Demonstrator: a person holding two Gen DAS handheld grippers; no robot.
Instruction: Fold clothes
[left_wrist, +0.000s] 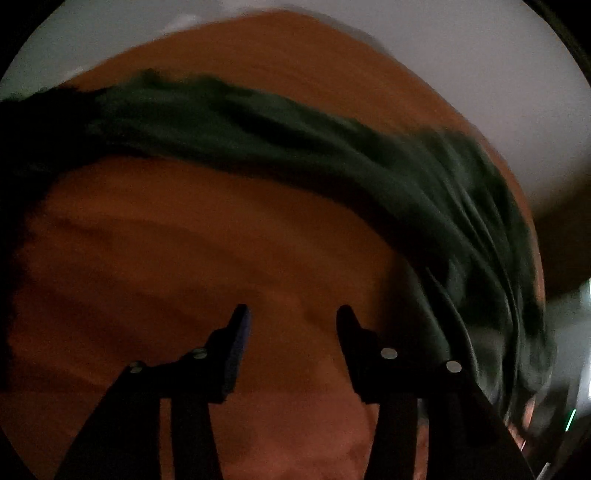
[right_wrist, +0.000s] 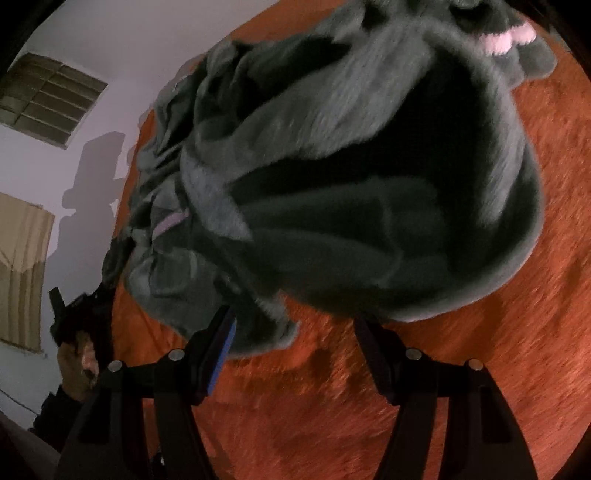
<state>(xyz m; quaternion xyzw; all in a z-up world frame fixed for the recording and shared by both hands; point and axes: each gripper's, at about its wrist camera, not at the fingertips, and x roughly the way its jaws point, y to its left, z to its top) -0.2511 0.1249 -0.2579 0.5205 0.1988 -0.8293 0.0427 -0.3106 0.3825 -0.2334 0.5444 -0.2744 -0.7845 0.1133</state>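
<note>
A dark green fleece garment (left_wrist: 332, 155) lies bunched in a long band across the orange bedcover (left_wrist: 184, 240), from the far left down to the lower right. My left gripper (left_wrist: 292, 314) stands open over bare orange cover in front of that band, with nothing between its fingers. In the right wrist view the same garment (right_wrist: 369, 184) is heaped up close, with a pink label (right_wrist: 506, 38) showing at the top. My right gripper (right_wrist: 293, 317) is open just below the heap. A loose flap of cloth hangs beside its left finger (right_wrist: 221, 332); the pads press on nothing.
The orange cover (right_wrist: 480, 369) spreads under and to the right of the heap. At the left edge a person's hand (right_wrist: 74, 365) holds the other black gripper by the garment's end. Behind are a white wall (right_wrist: 92, 155), a louvred window (right_wrist: 48, 96) and a beige curtain (right_wrist: 22, 266).
</note>
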